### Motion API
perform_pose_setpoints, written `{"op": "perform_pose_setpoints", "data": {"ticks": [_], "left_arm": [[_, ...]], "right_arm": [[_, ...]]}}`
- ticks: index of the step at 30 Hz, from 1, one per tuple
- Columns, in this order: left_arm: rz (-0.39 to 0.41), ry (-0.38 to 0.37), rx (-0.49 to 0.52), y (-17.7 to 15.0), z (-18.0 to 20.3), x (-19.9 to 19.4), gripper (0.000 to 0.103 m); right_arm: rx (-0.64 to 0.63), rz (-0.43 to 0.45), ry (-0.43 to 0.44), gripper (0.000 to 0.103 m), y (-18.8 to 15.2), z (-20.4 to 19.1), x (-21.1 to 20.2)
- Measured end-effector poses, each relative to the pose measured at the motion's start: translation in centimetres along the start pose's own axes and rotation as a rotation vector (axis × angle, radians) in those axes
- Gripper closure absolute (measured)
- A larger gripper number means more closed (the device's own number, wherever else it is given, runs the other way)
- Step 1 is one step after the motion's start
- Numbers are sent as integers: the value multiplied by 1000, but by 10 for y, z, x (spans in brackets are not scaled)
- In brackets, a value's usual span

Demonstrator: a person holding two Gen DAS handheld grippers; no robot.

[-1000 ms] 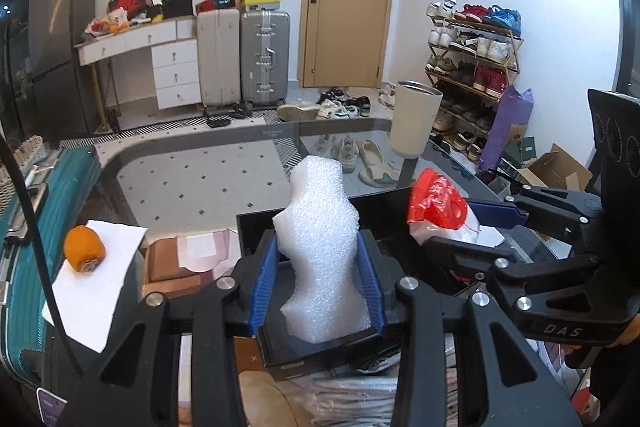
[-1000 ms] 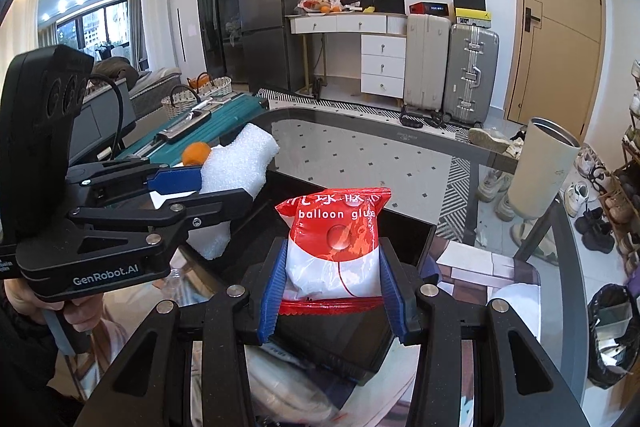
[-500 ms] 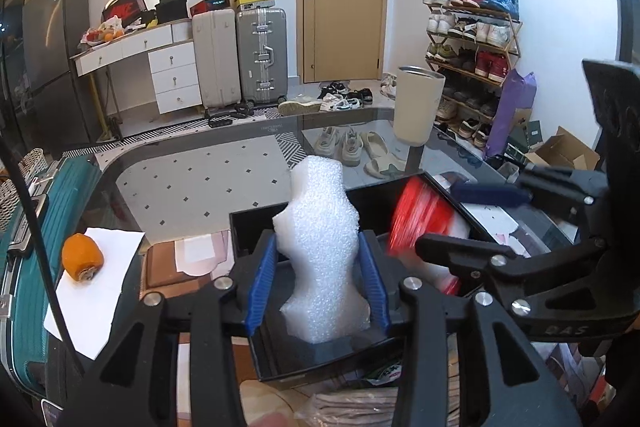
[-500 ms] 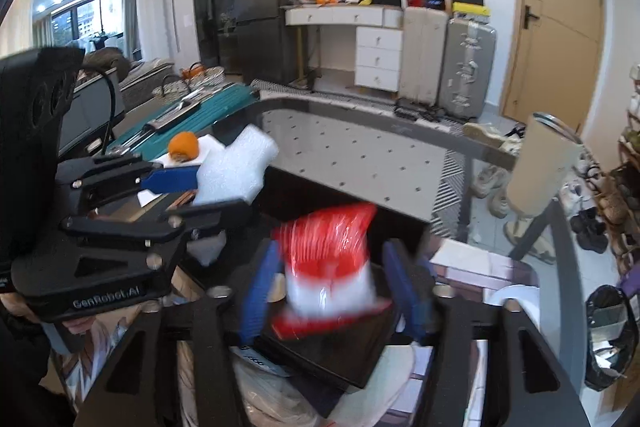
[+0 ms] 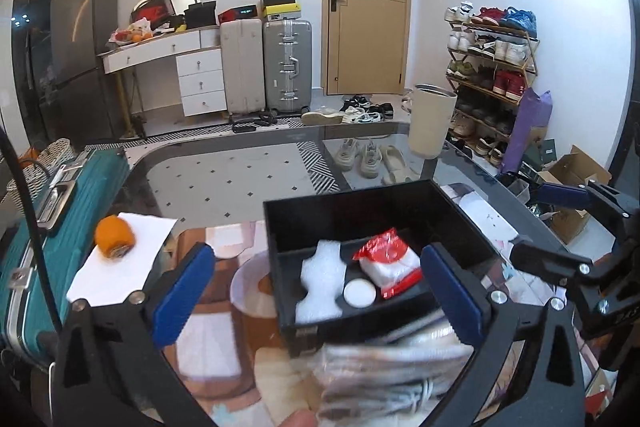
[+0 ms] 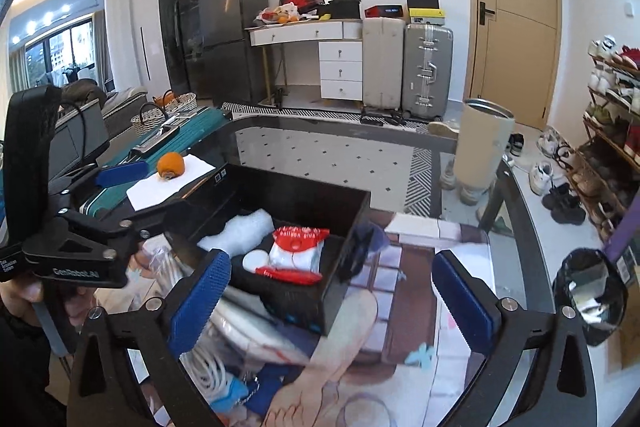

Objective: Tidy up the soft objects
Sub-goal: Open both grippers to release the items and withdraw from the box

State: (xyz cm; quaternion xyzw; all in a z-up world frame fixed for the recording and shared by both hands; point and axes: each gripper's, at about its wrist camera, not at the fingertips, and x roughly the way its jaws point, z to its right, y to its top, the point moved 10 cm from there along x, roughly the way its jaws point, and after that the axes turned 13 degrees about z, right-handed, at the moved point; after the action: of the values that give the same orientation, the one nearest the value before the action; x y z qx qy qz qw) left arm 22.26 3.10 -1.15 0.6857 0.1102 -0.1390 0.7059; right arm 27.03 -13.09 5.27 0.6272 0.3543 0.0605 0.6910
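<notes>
A white foam piece [image 5: 322, 281] and a red-and-white balloon glue packet [image 5: 390, 263] lie side by side in a black box [image 5: 360, 211], with a small white disc [image 5: 360, 293] between them. My left gripper [image 5: 320, 293] hangs over the box's near edge, its jaws opening wide and its blue pads touching nothing. In the right wrist view the foam piece [image 6: 240, 233] and the packet [image 6: 298, 251] rest in the same box [image 6: 300, 199]. My right gripper [image 6: 332, 303] is opening too, with nothing held. Each gripper appears in the other's view: the right gripper [image 5: 548, 227], the left gripper [image 6: 132, 199].
An orange [image 5: 114, 237] sits on white paper beside a teal suitcase [image 5: 60, 227] at the left. A bagged bundle of white cable [image 5: 392, 367] lies just in front of the box. A beige bin [image 6: 482, 147] stands past the glass table's far edge.
Both grippers went from shut to wide open. The foam piece left the left jaws and the packet left the right jaws; both now lie flat in the black box.
</notes>
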Motion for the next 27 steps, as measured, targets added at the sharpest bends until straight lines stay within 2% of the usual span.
{"op": "perform_pose_setpoints", "data": {"ticks": [12,21,27], "left_arm": [[-37,37,-40,-31,-14,-48,0],[-64,38,-20,-59,-12,-71,0],[-79,30,37,-76,-7,-78,0]], "right_arm": [[-2,-19,-5,1,-26,-21,-29],[-15,-39,1,1,-44,-38,-40],[-15,-61,-1,1,-57,-43,-42]]}}
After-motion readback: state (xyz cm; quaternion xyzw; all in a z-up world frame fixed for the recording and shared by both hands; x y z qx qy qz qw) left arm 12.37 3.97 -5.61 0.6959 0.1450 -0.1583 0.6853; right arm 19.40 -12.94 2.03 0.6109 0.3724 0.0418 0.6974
